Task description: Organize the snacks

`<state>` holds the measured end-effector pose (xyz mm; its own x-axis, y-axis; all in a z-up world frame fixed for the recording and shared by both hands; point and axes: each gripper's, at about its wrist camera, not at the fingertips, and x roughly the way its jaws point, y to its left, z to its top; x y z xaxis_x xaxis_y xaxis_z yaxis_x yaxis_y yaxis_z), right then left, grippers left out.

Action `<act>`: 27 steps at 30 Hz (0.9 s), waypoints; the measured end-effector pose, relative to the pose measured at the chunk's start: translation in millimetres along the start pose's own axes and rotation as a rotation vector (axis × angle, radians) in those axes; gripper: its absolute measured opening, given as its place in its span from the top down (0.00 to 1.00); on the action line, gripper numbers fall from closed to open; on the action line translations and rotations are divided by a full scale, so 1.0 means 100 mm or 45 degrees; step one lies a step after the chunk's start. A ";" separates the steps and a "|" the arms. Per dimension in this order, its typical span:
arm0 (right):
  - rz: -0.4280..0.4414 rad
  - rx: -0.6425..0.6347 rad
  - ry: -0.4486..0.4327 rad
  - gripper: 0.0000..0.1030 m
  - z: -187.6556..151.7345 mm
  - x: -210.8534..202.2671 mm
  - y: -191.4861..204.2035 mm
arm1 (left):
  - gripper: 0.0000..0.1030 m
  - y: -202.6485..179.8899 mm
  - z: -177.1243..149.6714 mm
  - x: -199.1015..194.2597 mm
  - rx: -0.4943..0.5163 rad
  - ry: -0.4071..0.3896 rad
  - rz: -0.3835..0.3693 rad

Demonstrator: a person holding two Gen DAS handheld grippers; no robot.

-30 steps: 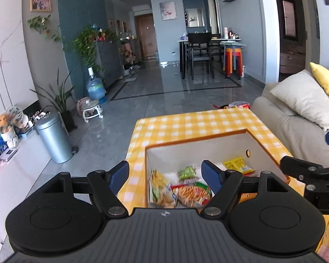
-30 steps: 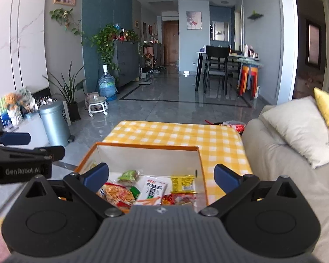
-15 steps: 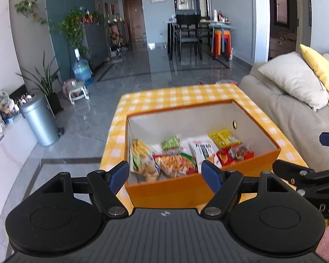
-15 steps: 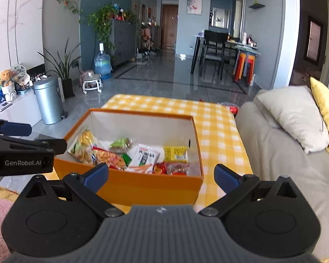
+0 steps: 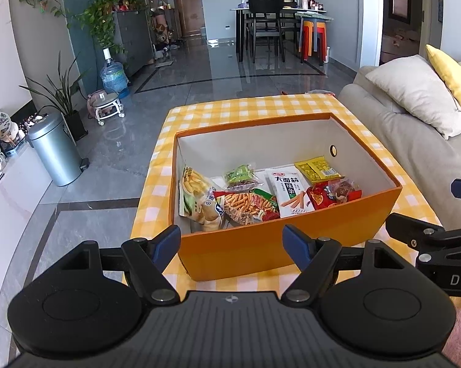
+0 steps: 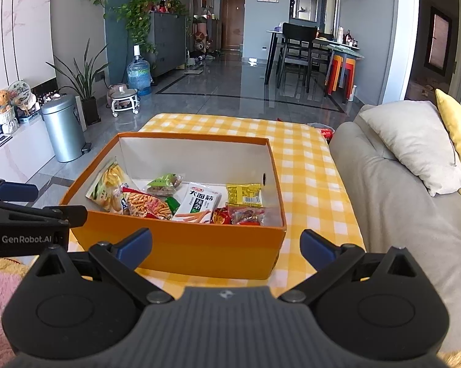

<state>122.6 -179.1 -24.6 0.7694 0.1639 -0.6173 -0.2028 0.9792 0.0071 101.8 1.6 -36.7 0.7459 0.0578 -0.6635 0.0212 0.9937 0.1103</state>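
Observation:
An orange box (image 5: 261, 248) (image 6: 199, 248) with a white inside stands on a yellow checked tablecloth (image 5: 261, 107) (image 6: 307, 165). Several snack packets lie in it: a white packet (image 5: 287, 191) (image 6: 199, 204), a yellow one (image 5: 317, 168) (image 6: 244, 194), a red one (image 5: 331, 194) (image 6: 239, 214), a green one (image 5: 241, 176) (image 6: 166, 182) and crisp bags (image 5: 199, 199) (image 6: 110, 188). My left gripper (image 5: 232, 245) is open and empty, in front of the box's near wall. My right gripper (image 6: 225, 247) is open and empty, also before the near wall. Each gripper shows at the edge of the other's view.
A grey sofa (image 5: 414, 153) (image 6: 399, 202) with a beige cushion and a yellow cushion lines the table's right side. A metal bin (image 5: 55, 150) (image 6: 64, 128) and a white low cabinet stand on the left. Dining table and chairs stand far back.
Both grippers have drawn back and risen from over the box, so the whole box and its near wall now show. Both stay open and empty.

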 end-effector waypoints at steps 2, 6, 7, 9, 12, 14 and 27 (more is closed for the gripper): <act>-0.001 0.008 0.001 0.04 0.00 0.01 -0.01 | 0.14 0.00 0.00 0.02 0.003 0.003 0.003; -0.006 0.015 0.002 0.04 0.00 0.01 -0.02 | 0.14 0.00 0.00 0.02 0.005 0.009 0.004; -0.007 0.016 0.003 0.04 -0.01 0.01 -0.02 | 0.14 0.00 0.00 0.02 0.006 0.009 0.007; -0.006 0.017 0.006 0.04 0.00 0.01 -0.02 | 0.14 0.00 0.00 0.02 0.006 0.009 0.009; -0.004 0.018 0.010 0.04 -0.01 0.01 -0.02 | 0.14 0.00 0.00 0.02 0.006 0.009 0.007; -0.006 0.012 0.012 0.04 -0.02 0.01 -0.01 | 0.14 0.00 0.00 0.02 0.006 0.008 0.007; -0.004 0.001 0.013 0.04 -0.03 0.00 0.01 | 0.14 0.00 0.00 0.02 0.005 0.013 0.012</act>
<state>120.3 -178.7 -26.6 0.7638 0.1598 -0.6253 -0.2002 0.9797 0.0058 103.3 2.2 -38.0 0.7395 0.0678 -0.6697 0.0169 0.9927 0.1192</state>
